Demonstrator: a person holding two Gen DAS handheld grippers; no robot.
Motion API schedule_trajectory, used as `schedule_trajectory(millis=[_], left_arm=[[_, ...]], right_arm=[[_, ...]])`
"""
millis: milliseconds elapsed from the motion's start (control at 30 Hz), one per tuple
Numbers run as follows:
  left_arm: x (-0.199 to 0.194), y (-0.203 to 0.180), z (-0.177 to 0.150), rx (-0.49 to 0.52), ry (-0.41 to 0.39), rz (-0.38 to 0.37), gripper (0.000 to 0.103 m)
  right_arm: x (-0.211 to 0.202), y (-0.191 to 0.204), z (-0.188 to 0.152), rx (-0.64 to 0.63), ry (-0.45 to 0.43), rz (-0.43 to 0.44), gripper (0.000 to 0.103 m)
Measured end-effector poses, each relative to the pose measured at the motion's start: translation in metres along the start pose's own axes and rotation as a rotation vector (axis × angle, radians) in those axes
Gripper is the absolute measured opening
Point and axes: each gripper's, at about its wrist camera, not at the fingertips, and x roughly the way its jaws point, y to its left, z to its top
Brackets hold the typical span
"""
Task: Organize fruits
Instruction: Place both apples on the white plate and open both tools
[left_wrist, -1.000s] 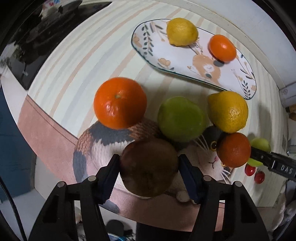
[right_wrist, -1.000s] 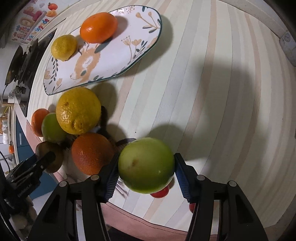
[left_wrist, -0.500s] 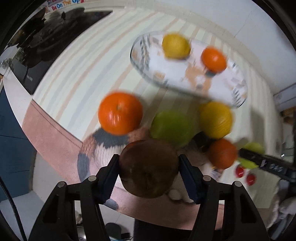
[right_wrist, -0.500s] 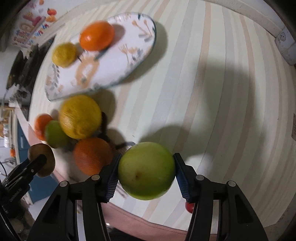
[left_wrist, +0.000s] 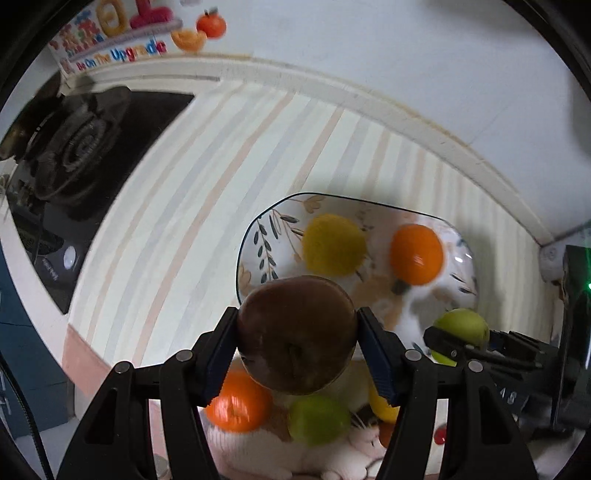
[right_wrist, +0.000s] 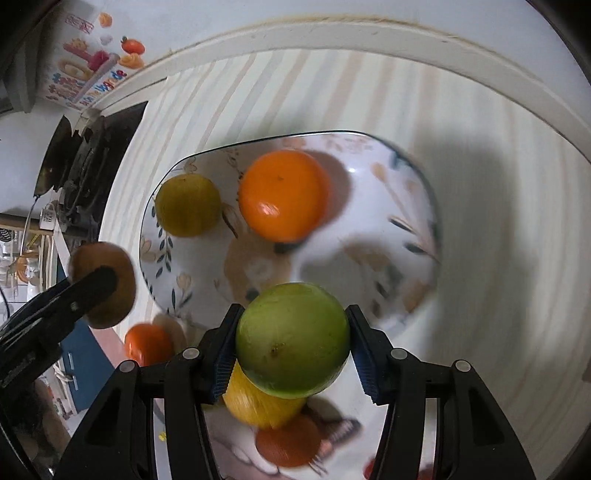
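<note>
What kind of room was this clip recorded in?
Most likely a home kitchen. A black gas stove is set into the striped counter, a food poster hangs on the wall behind, and fruit sits on a patterned plate by the wall.

Both tongs have lifted off the cluster of fruit by the tabletop's near edge and travelled toward its far edge. The left tongs now carry the brown fruit over the near rim of the plate; the right tongs carry the green fruit over the plate too.
</note>
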Motion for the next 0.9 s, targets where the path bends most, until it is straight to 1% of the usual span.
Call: schedule_trajectory(millis=[167,233,433,533,633,700,733,767,800,833,867,900], left_arm=[[0.036,0.01,0.019,-0.01,0.093,-0.01,0.061],[0.044,0.012,0.02,-0.015,0.114,-0.008,0.061],[0.058,0.015,0.018,-0.029,0.164,-0.031,0.062],[0.06,0.013,0.019,-0.036,0.184,-0.033,0.062],[0.063,0.013,0.019,-0.046,0.202,-0.054,0.062],[0.06,0.012,0.017,-0.05,0.199,-0.056,0.062],[0.059,0.012,0.018,-0.047,0.194,-0.057,0.063],[0.057,0.01,0.018,-0.043,0.187,-0.056,0.064],[0.054,0.009,0.018,-0.038,0.18,-0.05,0.071],[0.049,0.008,0.018,-0.03,0.17,-0.048,0.074],[0.045,0.006,0.018,-0.026,0.16,-0.044,0.075],[0.041,0.005,0.017,-0.022,0.149,-0.038,0.079]], right_arm=[[0.025,0.018,0.012,-0.043,0.027,-0.011,0.058],[0.037,0.022,0.015,-0.049,0.045,-0.004,0.058],[0.044,0.023,0.018,-0.055,0.071,0.01,0.059],[0.041,0.022,0.02,-0.047,0.072,0.023,0.071],[0.033,0.023,0.019,-0.056,0.064,0.007,0.075],[0.028,0.023,0.019,-0.059,0.064,-0.008,0.077],[0.025,0.023,0.017,-0.06,0.063,-0.013,0.081],[0.023,0.022,0.017,-0.058,0.062,-0.019,0.084],[0.021,0.023,0.016,-0.052,0.061,-0.035,0.088],[0.019,0.021,0.015,-0.047,0.06,-0.041,0.089],[0.017,0.02,0.014,-0.043,0.057,-0.046,0.09],[0.013,0.018,0.012,-0.042,0.051,-0.062,0.092]])
